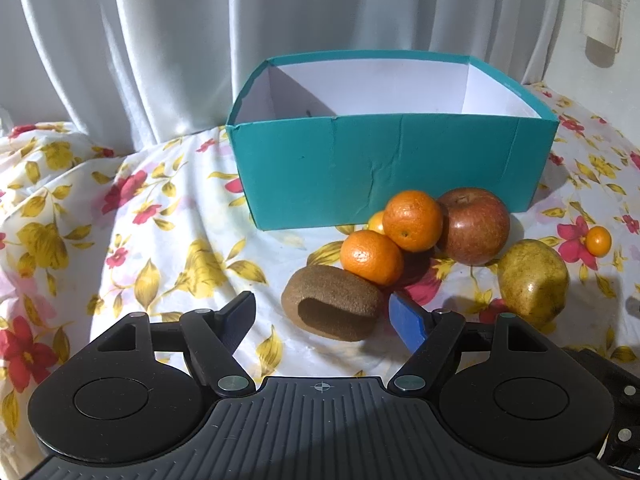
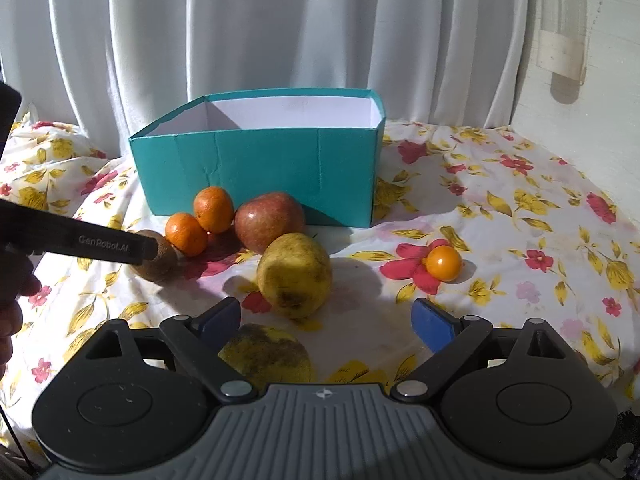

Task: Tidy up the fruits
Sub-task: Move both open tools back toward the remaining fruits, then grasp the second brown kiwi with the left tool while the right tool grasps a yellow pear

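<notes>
A brown kiwi lies on the floral cloth between the fingers of my left gripper, which stands open; neither pad presses on it. Behind it are two oranges, a red apple and a yellow pear. My right gripper is open, with the pear just ahead of its tips. A second yellow fruit lies close under its left finger. In the right wrist view a left gripper finger partly hides the kiwi. The teal box stands behind the fruit.
A small orange berry lies alone on the cloth to the right of the pear, and another small one hides behind the oranges. White curtains hang behind the box. A person's hand shows at the left edge.
</notes>
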Tool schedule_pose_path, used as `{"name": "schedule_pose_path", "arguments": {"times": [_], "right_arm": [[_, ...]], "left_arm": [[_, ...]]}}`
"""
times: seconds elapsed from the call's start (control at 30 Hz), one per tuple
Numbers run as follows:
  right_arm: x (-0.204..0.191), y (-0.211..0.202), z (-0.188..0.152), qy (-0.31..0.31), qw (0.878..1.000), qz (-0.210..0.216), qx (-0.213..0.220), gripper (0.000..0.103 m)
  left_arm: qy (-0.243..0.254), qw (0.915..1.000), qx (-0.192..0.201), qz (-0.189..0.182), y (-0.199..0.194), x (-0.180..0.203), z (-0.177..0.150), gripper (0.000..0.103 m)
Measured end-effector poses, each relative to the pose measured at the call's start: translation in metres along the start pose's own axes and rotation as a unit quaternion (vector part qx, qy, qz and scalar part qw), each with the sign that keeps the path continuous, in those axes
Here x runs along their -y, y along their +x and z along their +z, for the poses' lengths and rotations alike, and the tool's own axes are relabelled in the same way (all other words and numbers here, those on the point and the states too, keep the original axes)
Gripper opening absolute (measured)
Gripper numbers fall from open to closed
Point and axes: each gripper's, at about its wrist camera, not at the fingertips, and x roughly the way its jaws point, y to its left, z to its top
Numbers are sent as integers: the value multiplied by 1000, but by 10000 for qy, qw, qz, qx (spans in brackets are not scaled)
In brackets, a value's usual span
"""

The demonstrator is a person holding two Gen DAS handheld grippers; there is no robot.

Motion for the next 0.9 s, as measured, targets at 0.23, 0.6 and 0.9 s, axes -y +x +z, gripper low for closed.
{"name": "schedule_pose_path", "arguments": {"times": [0.23, 0.6, 0.9], "right_arm": [[-11, 1, -5, -87, 9997, 162, -183, 77], [-31, 10, -13, -313, 9974, 496, -427, 73], [-41, 31, -17, -381, 9938, 733, -750, 61]], "left_arm": [[126, 9999, -57, -79, 3, 0, -2, 79], [165, 9996, -110, -218, 23, -4, 0, 79], [394, 9983, -155, -398, 49, 0, 1, 78]]}}
